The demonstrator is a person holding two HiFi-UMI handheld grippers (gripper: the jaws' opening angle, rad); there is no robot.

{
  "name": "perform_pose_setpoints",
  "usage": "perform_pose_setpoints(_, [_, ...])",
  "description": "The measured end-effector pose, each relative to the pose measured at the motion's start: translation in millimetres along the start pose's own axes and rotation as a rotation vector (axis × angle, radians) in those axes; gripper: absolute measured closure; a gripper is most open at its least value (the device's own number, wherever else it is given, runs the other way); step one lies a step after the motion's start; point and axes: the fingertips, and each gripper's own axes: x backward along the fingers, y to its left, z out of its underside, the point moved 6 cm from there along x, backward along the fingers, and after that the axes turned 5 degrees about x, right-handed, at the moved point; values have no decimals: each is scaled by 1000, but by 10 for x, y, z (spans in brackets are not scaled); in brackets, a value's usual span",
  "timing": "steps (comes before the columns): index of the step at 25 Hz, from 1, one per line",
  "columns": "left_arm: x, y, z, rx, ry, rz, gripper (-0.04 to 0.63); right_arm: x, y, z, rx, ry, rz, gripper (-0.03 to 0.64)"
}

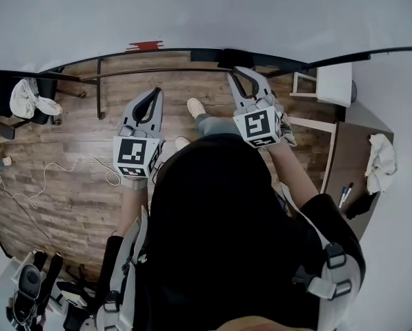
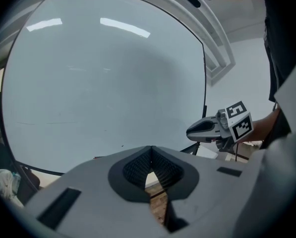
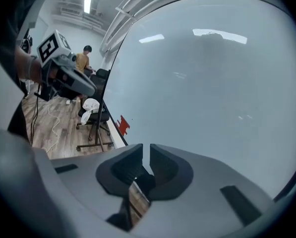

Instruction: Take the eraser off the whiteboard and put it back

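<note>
The whiteboard fills the top of the head view and most of both gripper views. A dark block, which may be the eraser, lies on its lower ledge; it shows as a dark blob behind the right jaws. My right gripper hovers just short of it, jaws nearly together with nothing between them. My left gripper is to the left, held above the floor, shut and empty. A red piece sits at the board's lower edge.
An office chair with a white cloth stands left of the board's stand. A white cable trails over the wooden floor. At right a desk holds markers and a cloth. A person stands far off.
</note>
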Motion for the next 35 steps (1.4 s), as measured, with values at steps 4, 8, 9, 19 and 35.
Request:
perform_pose_setpoints(4, [-21,-4,-59,-5,-23,9,586,137,-30,-146,-73,-85,-3,566])
perform_pose_setpoints(8, [-26,6,-96,-4,-35,12,586,236,-56,-251,-163,-150,-16,566])
perform_pose_setpoints(9, [-26,7,-105,-5,-37,13,586,261,-64,-277,-180,-165,-18,566])
perform_pose_setpoints(19, [42,61,-238,-4,-85,7,586,461,-27,-473,-281,-256,-31,566])
perform_pose_setpoints(35, [142,59,-315,-5,-121,21,586,510,64,-587,-333,-312,-68,566])
